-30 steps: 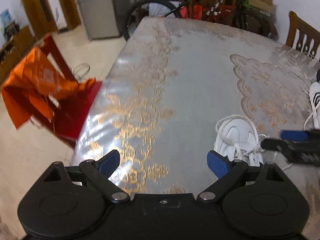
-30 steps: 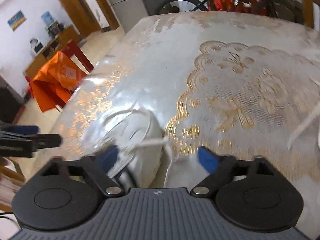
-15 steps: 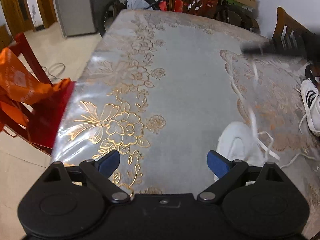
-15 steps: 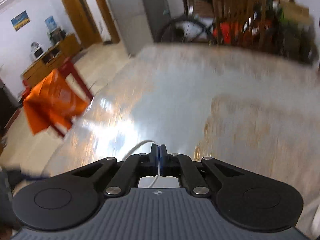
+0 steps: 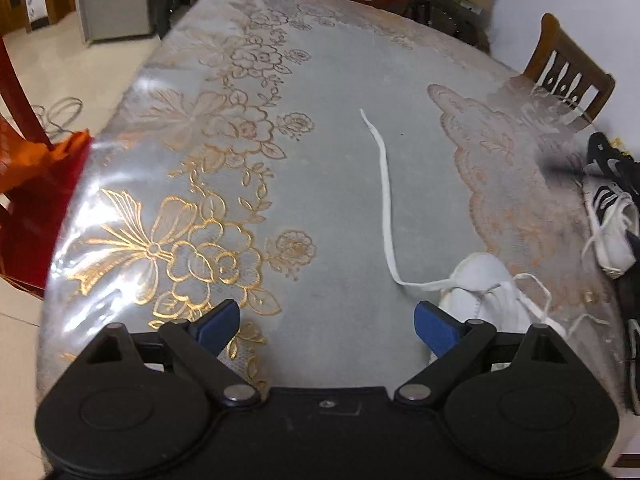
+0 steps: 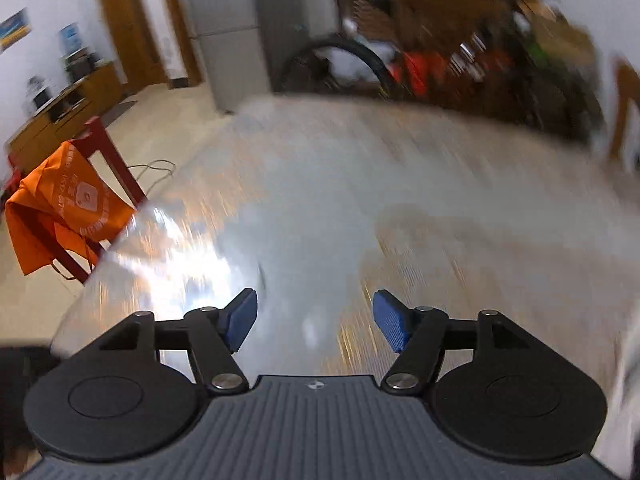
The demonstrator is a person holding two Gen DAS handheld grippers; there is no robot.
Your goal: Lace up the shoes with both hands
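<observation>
Shoe (image 5: 484,296), white, lower right of left view, toe partly behind left gripper (image 5: 326,322). Lace (image 5: 385,184) lies loose, trailing up-frame across table (image 5: 340,80). Step: between pulls, lace free. Left gripper spread, empty. Right gripper (image 6: 314,318) just reopened, spread, nothing between pads; view blurred. Next: re-pinch lace end, thread eyelet.

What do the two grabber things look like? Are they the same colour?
Nearly. The left gripper has black angled fingers with blue pads, silver pivot screws, two round black discs and a smooth black body. The right gripper has the same black fingers, ribbed blue pads and round discs, but its body is grey with ridges and a small round mark. No cables or sleeves show.
</observation>
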